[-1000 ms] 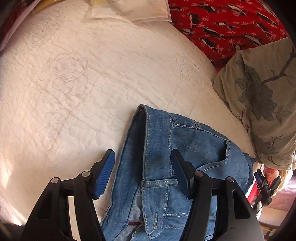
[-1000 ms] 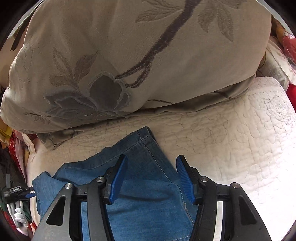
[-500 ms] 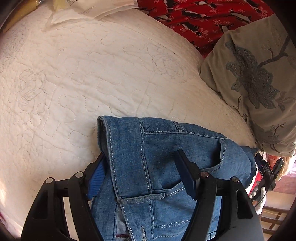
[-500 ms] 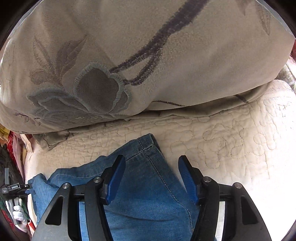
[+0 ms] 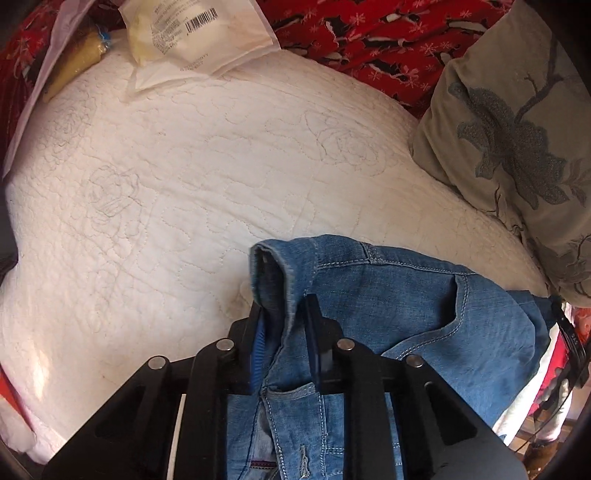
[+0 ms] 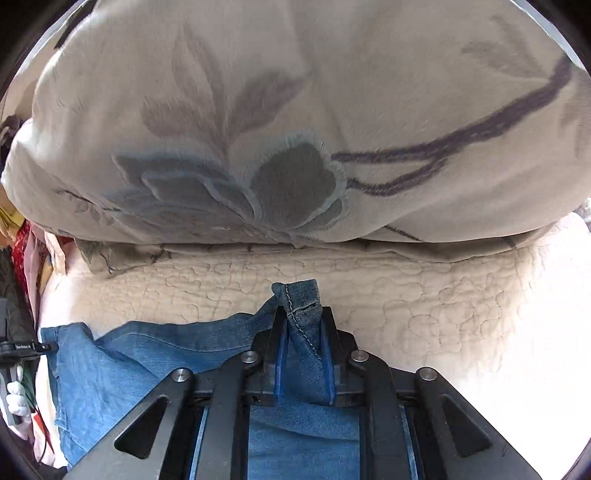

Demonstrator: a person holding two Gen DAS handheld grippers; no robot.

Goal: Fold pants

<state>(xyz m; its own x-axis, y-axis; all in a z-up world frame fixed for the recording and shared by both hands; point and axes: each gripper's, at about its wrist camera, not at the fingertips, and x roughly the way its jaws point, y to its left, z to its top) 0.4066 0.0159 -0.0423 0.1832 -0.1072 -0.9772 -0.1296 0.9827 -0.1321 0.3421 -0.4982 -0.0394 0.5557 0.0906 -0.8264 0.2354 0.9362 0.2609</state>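
Note:
Blue denim pants [image 5: 406,306] lie on a white quilted bed [image 5: 184,184]. In the left wrist view my left gripper [image 5: 282,317] is shut on the waistband corner of the pants, which bunches up between the blue pads. In the right wrist view my right gripper [image 6: 303,325] is shut on a hemmed corner of the pants [image 6: 299,299], pinched upright between the pads. The rest of the denim [image 6: 147,354] spreads to the left beneath it.
A large beige pillow with a grey flower pattern [image 6: 295,129] lies just beyond the right gripper and shows at the right of the left wrist view [image 5: 517,147]. A white plastic package [image 5: 199,33] and red patterned fabric [image 5: 369,33] lie at the far edge of the bed.
Both grippers were open over the denim and have closed on it. The cloth now bunches between each pair of pads.

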